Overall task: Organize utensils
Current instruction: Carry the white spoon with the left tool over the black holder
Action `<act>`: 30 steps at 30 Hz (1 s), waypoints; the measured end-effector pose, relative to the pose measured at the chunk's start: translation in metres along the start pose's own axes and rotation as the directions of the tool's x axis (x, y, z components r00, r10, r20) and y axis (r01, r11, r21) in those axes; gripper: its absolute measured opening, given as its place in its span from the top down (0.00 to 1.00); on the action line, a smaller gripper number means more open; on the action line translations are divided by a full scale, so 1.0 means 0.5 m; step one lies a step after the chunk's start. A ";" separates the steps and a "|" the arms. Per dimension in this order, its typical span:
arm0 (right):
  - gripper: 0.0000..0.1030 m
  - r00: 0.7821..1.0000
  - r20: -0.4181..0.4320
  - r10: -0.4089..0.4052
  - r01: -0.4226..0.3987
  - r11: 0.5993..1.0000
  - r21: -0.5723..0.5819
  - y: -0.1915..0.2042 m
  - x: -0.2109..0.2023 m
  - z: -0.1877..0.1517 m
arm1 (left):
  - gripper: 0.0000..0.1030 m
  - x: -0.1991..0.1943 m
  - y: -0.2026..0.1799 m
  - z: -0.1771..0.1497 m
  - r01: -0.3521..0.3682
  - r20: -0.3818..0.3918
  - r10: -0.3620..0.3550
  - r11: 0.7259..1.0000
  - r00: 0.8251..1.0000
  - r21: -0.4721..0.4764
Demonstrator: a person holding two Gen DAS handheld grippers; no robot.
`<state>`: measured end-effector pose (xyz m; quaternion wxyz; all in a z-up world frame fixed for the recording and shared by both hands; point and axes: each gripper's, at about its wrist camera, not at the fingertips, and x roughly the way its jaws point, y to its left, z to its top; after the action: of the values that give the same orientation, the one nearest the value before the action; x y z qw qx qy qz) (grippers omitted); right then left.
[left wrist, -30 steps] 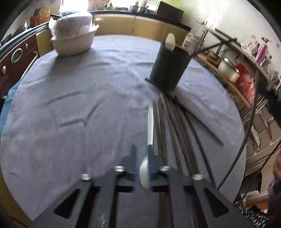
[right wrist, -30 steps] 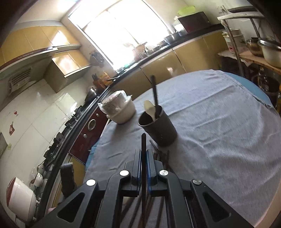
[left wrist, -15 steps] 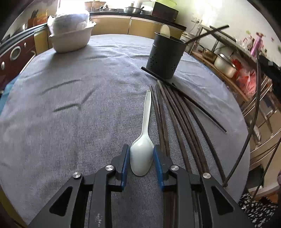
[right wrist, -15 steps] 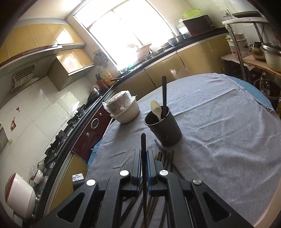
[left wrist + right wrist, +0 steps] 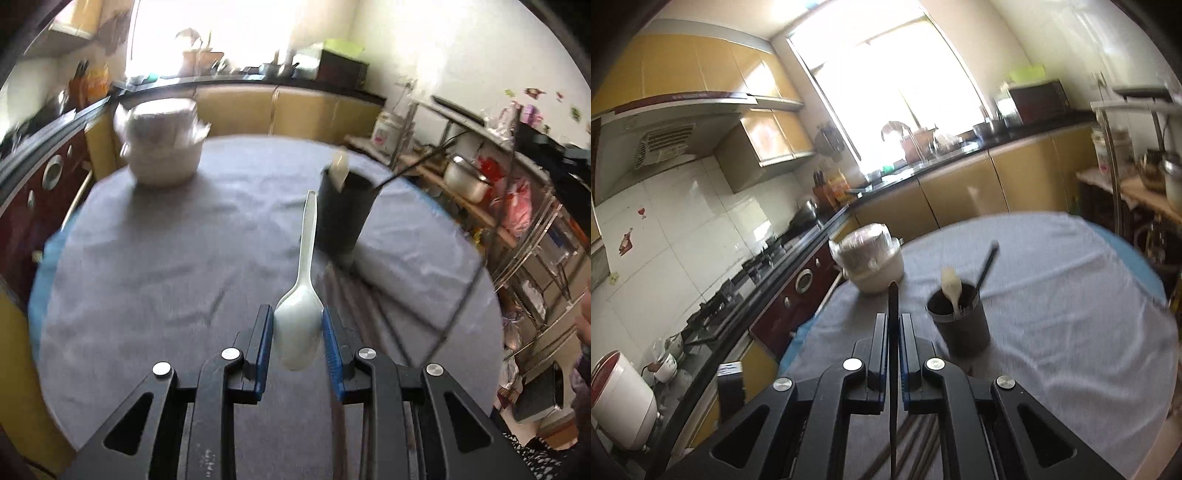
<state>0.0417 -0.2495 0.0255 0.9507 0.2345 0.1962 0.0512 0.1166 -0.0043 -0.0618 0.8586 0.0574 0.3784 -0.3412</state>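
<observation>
The left gripper (image 5: 297, 334), tilted down over the table (image 5: 155, 266), clamps a white spoon (image 5: 301, 295) by its bowl, handle toward the far holder (image 5: 343, 214); the right gripper (image 5: 894, 332), nearly level, pinches a dark chopstick (image 5: 893, 314) left of the holder (image 5: 960, 325).

A bright window (image 5: 886, 96) pours daylight over a black counter (image 5: 1015, 136) that runs above yellow cabinets (image 5: 960, 188), and more yellow cupboards (image 5: 701, 62) hang over a range hood (image 5: 665, 125) on a white-tiled wall (image 5: 683, 229). Below the hood a gas hob (image 5: 738, 284) sits over a dark red oven front (image 5: 798, 291), with a white and red appliance (image 5: 620, 398) at the near end. Beyond the round bench's (image 5: 147, 258) right edge stands a metal rack (image 5: 517, 206) crowded with pots and bags, against a pale wall (image 5: 461, 55).
</observation>
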 end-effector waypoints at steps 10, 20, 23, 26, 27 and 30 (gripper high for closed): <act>0.94 0.980 0.191 -0.056 0.066 0.997 -0.047 0.033 0.010 0.171 | 0.72 0.017 -0.037 0.146 0.010 -0.016 -0.008 0.989 1.000 0.149; 0.94 0.921 0.316 -0.228 0.263 0.962 -0.075 0.035 0.070 0.268 | 0.72 0.095 -0.062 0.223 0.008 -0.193 0.059 0.944 0.979 0.330; 0.94 0.914 0.315 -0.255 0.292 0.953 -0.077 0.032 0.095 0.271 | 0.72 0.120 -0.083 0.227 -0.001 -0.256 0.122 0.904 0.959 0.428; 0.95 0.909 0.307 -0.282 0.322 0.943 -0.087 0.030 0.129 0.256 | 0.72 0.132 -0.104 0.234 0.014 -0.300 0.155 0.870 0.941 0.493; 0.95 0.909 0.300 -0.288 0.326 0.941 -0.087 0.027 0.140 0.249 | 0.72 0.138 -0.112 0.235 0.020 -0.317 0.171 0.853 0.933 0.522; 0.95 0.908 0.275 -0.315 0.350 0.933 -0.086 0.016 0.176 0.230 | 0.72 0.157 -0.134 0.239 0.047 -0.364 0.209 0.810 0.908 0.585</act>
<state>0.1680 -0.2746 0.0918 0.9763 0.1384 0.1048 -0.1295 0.1852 -0.1404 -0.0206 0.7143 0.4034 0.4250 -0.3826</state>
